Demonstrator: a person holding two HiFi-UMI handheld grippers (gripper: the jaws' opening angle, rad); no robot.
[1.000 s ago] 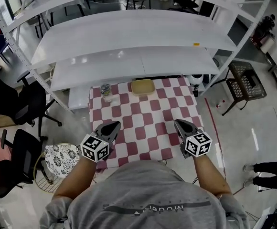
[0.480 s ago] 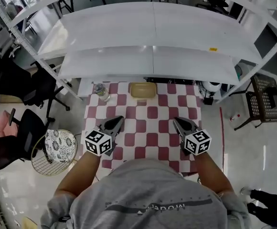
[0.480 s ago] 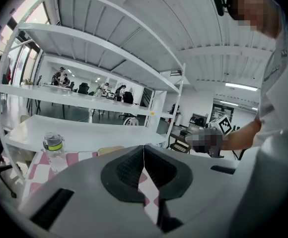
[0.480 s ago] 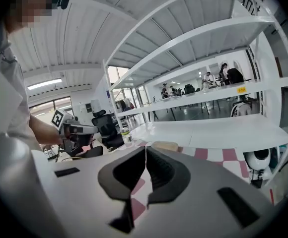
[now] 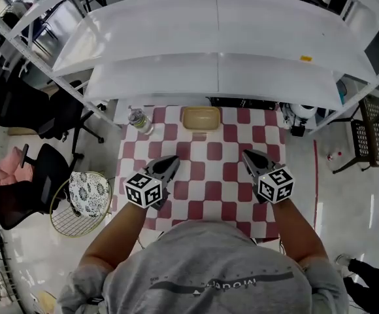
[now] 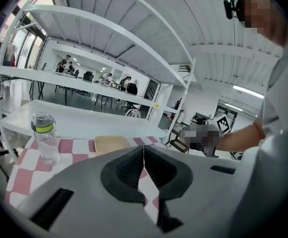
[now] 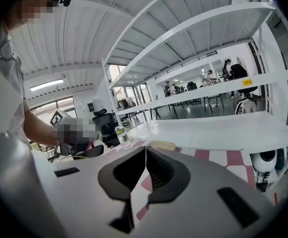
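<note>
Holds both claws shut and empty above the near half of the checked table (image 5: 209, 150): left claw (image 5: 168, 162) towards the left edge, right claw (image 5: 249, 157) towards the right. Has edged forward over the last half second, bringing the bottle (image 5: 136, 118) and the tan tray (image 5: 200, 118) up larger in the left gripper view. Finds the bottle upright at the far left corner and the tray at mid far edge, under the lowest white shelf (image 5: 215, 77). Touches neither; well apart from both.
</note>
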